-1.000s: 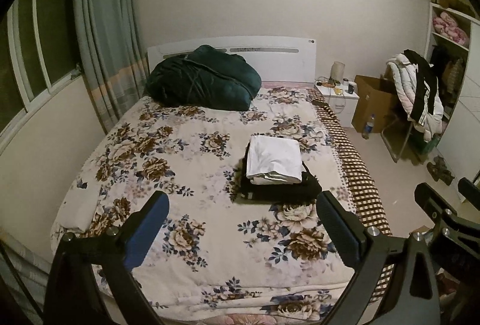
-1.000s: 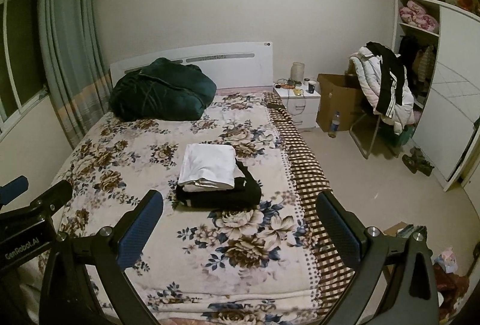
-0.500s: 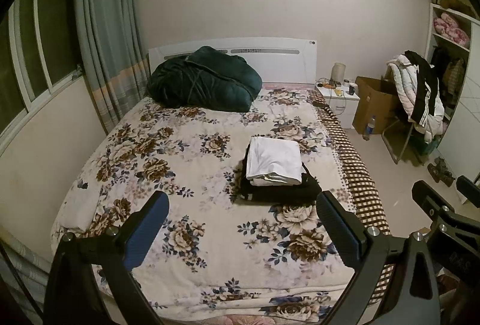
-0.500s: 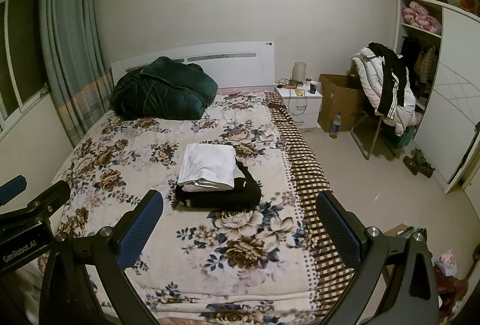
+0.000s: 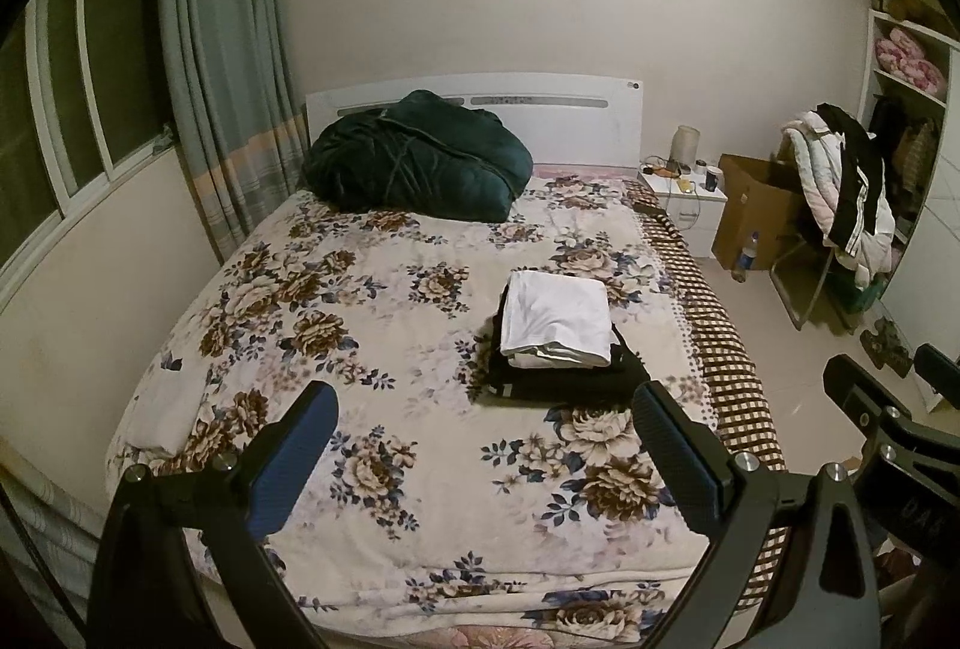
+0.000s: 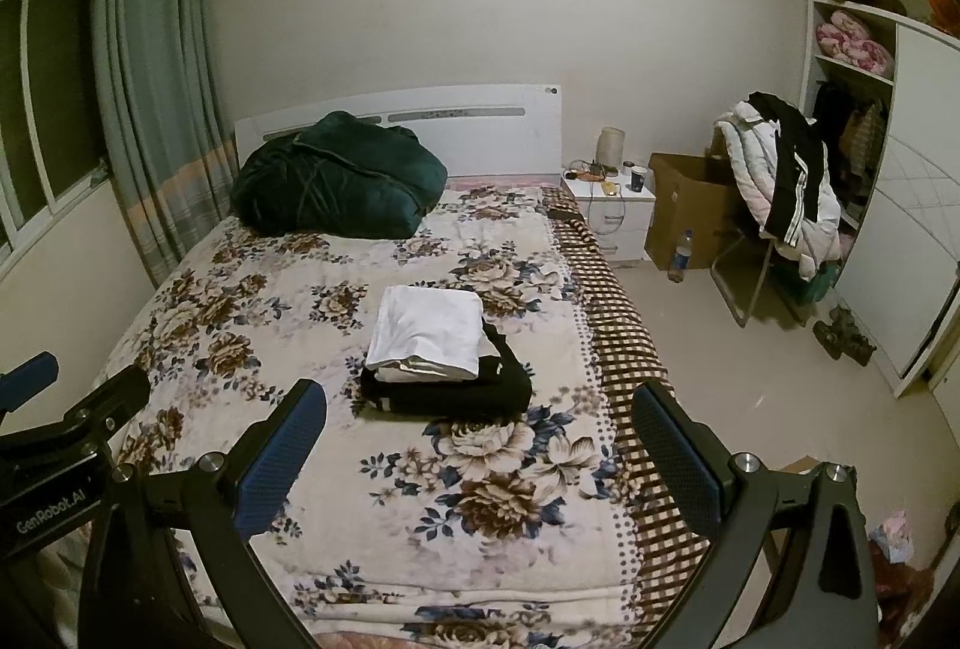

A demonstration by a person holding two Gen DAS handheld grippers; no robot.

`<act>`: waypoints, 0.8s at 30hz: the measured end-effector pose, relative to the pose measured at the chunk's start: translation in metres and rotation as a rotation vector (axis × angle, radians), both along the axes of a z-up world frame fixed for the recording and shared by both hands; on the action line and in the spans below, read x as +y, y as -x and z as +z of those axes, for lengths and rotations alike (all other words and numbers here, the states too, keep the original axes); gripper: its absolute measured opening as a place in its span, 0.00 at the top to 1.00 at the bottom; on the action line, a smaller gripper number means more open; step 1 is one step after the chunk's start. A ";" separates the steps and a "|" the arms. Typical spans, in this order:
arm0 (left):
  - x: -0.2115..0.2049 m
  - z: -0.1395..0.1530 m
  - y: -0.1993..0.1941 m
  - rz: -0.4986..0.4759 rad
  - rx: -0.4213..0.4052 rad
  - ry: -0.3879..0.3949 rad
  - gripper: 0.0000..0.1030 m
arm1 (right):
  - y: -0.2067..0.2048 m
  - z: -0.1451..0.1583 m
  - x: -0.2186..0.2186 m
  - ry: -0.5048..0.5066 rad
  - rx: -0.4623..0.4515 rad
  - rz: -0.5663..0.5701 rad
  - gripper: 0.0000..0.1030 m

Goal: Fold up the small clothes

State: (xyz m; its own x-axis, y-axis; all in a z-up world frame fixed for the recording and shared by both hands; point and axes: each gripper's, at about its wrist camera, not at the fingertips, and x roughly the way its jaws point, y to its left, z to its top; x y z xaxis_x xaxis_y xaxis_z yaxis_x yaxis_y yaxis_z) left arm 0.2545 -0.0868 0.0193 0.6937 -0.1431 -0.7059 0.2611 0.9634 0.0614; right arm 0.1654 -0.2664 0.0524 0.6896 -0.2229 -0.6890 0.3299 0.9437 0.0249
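Observation:
A folded white garment (image 5: 555, 316) lies on top of a folded black garment (image 5: 564, 379) on the right half of the floral bedspread (image 5: 372, 349). The same stack shows in the right wrist view, white (image 6: 429, 328) on black (image 6: 450, 391). My left gripper (image 5: 480, 445) is open and empty, held above the foot of the bed, well short of the stack. My right gripper (image 6: 477, 442) is open and empty, also back from the stack. Each gripper shows at the edge of the other's view.
A dark green quilt (image 5: 414, 157) is bundled at the headboard. A white nightstand (image 6: 612, 211), a cardboard box (image 6: 684, 211), a bottle (image 6: 680, 256) and a chair heaped with clothes (image 6: 780, 181) stand right of the bed. A wardrobe (image 6: 900, 205) lines the right wall. Curtain and window are left.
Both grippers have drawn back and risen slightly from the bed; the stack sits a little farther away in both views. Both stay open. The clothes have not moved.

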 end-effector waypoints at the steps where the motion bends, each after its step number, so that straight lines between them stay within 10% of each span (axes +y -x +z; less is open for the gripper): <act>1: 0.000 0.000 0.000 -0.001 -0.001 -0.001 0.02 | 0.000 -0.001 0.000 0.001 0.000 0.001 0.00; 24: 0.000 0.002 0.006 0.011 -0.007 -0.002 0.02 | 0.001 -0.002 0.000 -0.006 0.004 0.015 0.00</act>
